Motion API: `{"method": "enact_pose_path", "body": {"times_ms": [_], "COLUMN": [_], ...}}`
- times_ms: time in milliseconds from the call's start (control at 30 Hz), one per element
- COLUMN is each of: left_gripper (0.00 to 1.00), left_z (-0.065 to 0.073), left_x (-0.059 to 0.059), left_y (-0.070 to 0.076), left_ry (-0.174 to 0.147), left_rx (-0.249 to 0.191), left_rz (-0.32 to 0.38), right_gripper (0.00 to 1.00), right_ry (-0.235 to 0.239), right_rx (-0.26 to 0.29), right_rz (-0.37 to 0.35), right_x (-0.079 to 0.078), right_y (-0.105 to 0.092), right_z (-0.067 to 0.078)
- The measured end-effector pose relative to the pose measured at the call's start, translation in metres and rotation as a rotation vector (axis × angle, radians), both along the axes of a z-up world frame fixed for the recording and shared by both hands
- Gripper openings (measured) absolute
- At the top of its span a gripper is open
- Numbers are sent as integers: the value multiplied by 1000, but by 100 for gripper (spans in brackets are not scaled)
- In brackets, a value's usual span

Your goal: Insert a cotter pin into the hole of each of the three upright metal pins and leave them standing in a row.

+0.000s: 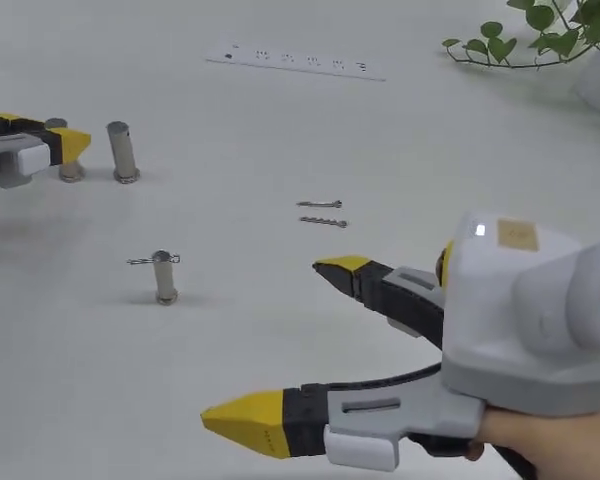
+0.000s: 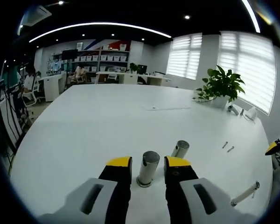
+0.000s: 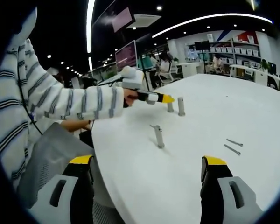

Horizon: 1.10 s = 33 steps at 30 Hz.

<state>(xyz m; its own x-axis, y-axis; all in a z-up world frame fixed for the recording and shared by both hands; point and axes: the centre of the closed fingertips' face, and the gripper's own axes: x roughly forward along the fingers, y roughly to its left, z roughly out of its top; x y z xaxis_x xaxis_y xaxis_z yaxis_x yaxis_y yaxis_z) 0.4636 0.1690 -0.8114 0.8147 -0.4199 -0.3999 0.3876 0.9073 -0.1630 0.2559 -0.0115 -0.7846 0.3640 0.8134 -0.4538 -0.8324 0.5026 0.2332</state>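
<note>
**Satin metal on a matt white top**

The tabletop (image 1: 280,130) looked smooth, matt and white. The pin at left centre (image 1: 164,282) was grey metal with a satin sheen, like the pin at upper left (image 1: 123,152). The upper loose cotter pin (image 1: 320,204) and the lower one (image 1: 324,222) were thin bright wire. The right gripper (image 1: 263,340) had matt yellow tips, black plastic jaws and a smooth, faintly glossy pale shell. The sleeve (image 3: 60,102) at the left of the right gripper view was soft striped cloth.

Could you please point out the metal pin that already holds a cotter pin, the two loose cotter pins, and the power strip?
Fitted metal pin (image 1: 164,280): head view, middle of its shaft.
Loose cotter pins (image 1: 320,204): head view, on the farther one's shank.
Power strip (image 1: 295,60): head view, middle of its top face.
</note>
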Motion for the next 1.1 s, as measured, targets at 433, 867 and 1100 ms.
{"method": "enact_pose_path", "body": {"times_ms": [433, 867, 1100], "left_gripper": [14, 11, 11], "left_z": [0, 0, -1], "left_x": [0, -1, -8], "left_y": [-5, 5, 1], "left_ry": [-8, -14, -8], "left_rx": [-8, 73, 111], "left_rz": [-55, -27, -89], "right_gripper": [96, 94, 94], "right_ry": [9, 25, 18], "right_rx": [-16, -26, -12], "right_rz": [-9, 1, 10], "right_x": [1, -3, -4], "right_y": [-6, -6, -1], "right_z": [-3, -9, -8]}}
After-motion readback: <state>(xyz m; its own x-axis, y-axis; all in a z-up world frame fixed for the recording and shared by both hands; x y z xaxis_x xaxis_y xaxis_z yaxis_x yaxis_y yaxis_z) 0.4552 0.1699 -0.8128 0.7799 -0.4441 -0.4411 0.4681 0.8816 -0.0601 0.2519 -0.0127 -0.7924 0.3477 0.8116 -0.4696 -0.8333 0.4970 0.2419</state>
